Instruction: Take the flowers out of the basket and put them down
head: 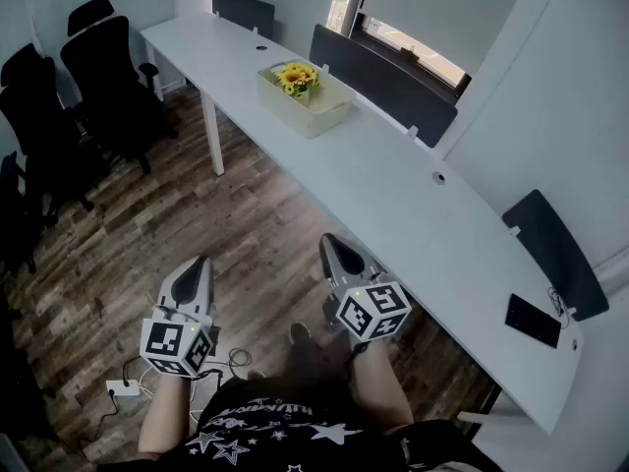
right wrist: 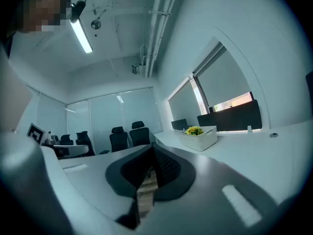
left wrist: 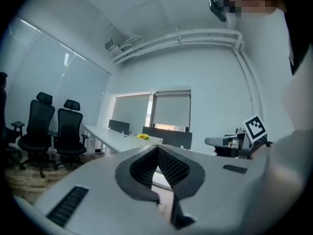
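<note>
Task not started: the flowers (head: 297,76) sit in the basket (head: 313,112) far down the table (head: 413,205), well apart from the left gripper (head: 200,265) and right gripper (head: 331,245), both with jaws closed together and empty, so everything is left.

Yellow flowers (head: 297,77), sunflower-looking with a bit of green, sit bunched upright at one end of a cream rectangular basket (head: 313,116). The basket stands flat on the long white table (head: 393,193), towards its far end.
</note>
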Motion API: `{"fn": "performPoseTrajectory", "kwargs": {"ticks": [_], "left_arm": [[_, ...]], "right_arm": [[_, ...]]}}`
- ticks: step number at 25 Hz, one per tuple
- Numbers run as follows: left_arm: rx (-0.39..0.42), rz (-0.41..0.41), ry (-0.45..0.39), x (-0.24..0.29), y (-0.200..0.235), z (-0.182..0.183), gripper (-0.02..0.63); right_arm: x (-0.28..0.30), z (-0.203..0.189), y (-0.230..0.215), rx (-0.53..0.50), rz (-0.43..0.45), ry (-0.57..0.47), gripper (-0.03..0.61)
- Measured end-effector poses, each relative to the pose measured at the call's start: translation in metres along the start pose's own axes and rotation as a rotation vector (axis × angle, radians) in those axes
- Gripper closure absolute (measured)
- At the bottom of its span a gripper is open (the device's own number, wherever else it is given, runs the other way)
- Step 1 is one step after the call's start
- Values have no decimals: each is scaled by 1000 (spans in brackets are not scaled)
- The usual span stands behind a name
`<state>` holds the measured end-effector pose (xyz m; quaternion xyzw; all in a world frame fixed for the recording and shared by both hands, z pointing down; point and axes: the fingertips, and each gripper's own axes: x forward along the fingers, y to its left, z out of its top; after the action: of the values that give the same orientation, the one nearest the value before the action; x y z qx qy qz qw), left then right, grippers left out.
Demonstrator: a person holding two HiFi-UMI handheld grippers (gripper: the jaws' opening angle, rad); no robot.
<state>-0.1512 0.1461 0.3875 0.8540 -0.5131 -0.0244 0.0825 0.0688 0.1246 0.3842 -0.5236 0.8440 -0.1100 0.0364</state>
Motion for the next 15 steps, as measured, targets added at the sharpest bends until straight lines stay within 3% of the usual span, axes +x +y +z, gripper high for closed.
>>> {"fn": "performPoseTrajectory", "kwargs": {"ticks": [4, 15], "left_arm": [[-22, 15, 4, 1, 13, 4, 604], [-9, 3, 45, -8, 18, -7, 604]], "right_arm": [[6, -3, 5, -59, -15, 32, 578], [10, -11, 17, -16, -14, 26, 578]]}}
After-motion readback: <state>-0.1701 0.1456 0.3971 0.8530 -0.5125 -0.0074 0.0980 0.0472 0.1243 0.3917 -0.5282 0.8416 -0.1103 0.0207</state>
